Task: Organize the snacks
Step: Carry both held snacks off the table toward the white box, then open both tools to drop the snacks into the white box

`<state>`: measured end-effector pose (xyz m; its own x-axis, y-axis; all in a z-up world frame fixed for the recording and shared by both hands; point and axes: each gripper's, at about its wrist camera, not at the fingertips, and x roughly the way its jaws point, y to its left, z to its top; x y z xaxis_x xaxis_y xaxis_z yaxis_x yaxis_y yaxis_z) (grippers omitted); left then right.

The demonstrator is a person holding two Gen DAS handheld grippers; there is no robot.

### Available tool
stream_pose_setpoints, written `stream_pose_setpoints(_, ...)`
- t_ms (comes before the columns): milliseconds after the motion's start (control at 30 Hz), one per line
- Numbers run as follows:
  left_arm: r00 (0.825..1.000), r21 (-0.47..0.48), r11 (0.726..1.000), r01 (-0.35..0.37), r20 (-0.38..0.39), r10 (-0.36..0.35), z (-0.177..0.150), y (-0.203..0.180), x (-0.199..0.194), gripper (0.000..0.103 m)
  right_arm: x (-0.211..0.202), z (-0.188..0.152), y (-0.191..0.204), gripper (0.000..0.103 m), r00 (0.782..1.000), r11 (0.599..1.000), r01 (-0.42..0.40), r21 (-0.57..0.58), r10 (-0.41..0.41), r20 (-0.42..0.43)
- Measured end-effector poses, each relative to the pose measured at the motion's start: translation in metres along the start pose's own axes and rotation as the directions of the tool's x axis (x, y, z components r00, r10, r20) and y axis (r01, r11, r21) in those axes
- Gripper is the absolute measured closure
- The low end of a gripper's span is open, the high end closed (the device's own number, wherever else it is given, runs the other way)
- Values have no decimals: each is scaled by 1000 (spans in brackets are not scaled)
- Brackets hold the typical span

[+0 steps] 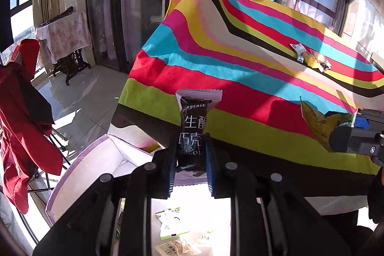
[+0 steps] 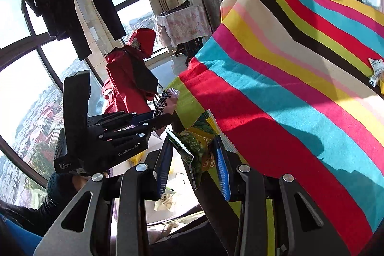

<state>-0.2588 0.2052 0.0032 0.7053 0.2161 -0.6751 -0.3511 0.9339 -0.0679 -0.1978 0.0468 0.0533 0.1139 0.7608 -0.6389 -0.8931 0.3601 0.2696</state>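
My left gripper [image 1: 190, 148] is shut on a dark chocolate bar packet [image 1: 192, 126] with white characters, which stands upright between the pads. It hangs over a white box with a purple rim [image 1: 79, 160] that holds several snack packets [image 1: 170, 222]. My right gripper [image 2: 194, 155] is shut on a crumpled green and yellow snack bag [image 2: 199, 148], beside the edge of the striped tablecloth [image 2: 288, 88]. In the right wrist view the left gripper [image 2: 158, 121] sits to the left with the dark packet [image 2: 165, 102]. In the left wrist view the right gripper [image 1: 345, 136] shows at the right edge with its bag [image 1: 319, 124].
Two or three small wrapped snacks [image 1: 309, 56] lie far out on the striped table [image 1: 240, 52]. A red jacket [image 1: 24, 100] hangs on a stand to the left. A small cloth-covered side table [image 1: 64, 37] stands by the windows. Tiled floor lies between.
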Motion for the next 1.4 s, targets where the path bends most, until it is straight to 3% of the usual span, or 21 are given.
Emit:
stream_pose_setpoints(200, 997, -70, 996, -61, -42, 58, -22, 34, 0, 82, 33, -10, 47, 68, 994, 991, -76, -106, 66, -89)
stream_pose_setpoints(433, 984, -127, 980, -155, -102, 143, -48, 75, -4, 82, 67, -35, 99, 68, 970, 960, -162, -230, 113, -214)
stream_pose_setpoints(500, 977, -147, 970, -192, -125, 175, -57, 92, -5, 82, 74, -42, 111, 68, 961, 948, -200, -248, 140, -240)
stream_pose_setpoints(600, 964, -164, 958, -236, -165, 209, -68, 112, -9, 80, 76, -51, 124, 66, 929, 915, -316, -250, 245, -277)
stream_pose_setpoints(633, 956, -160, 952, -263, -178, 234, -70, 116, -9, 76, 76, -52, 125, 57, 927, 914, -324, -244, 254, -277)
stream_pose_setpoints(667, 942, -160, 938, -308, -188, 277, -71, 122, -11, 54, 74, -52, 124, 41, 928, 917, -324, -234, 260, -267)
stream_pose_setpoints(700, 930, -165, 923, -347, -189, 316, -71, 126, -14, 24, 71, -51, 122, 38, 929, 919, -327, -222, 270, -252)
stream_pose_setpoints(767, 920, -190, 904, -383, -163, 356, -67, 132, -23, 13, 63, -47, 111, 37, 937, 929, -315, -193, 272, -219)
stream_pose_setpoints(967, 932, -258, 896, -361, -91, 350, -39, 122, -35, 2, 14, -31, 51, 35, 984, 981, -171, -89, 167, -55)
stream_pose_setpoints(1067, 959, -254, 925, -284, -79, 273, -20, 98, -24, 2, -21, -27, 16, 33, 993, 994, -110, -11, 111, 42)
stream_pose_setpoints(1233, 991, -174, 978, -116, -80, 104, 13, 33, 2, 2, -86, -34, -37, 24, 980, 994, -18, 111, -5, 201)
stream_pose_setpoints(1333, 994, -96, 995, 7, -110, -18, 37, -26, 20, 2, -115, -43, -73, 20, 963, 979, 71, 192, -118, 243)
stream_pose_setpoints(1400, 986, -52, 993, 104, -122, -109, 52, -66, 30, 2, -126, -52, -96, 17, 951, 958, 130, 254, -193, 241)
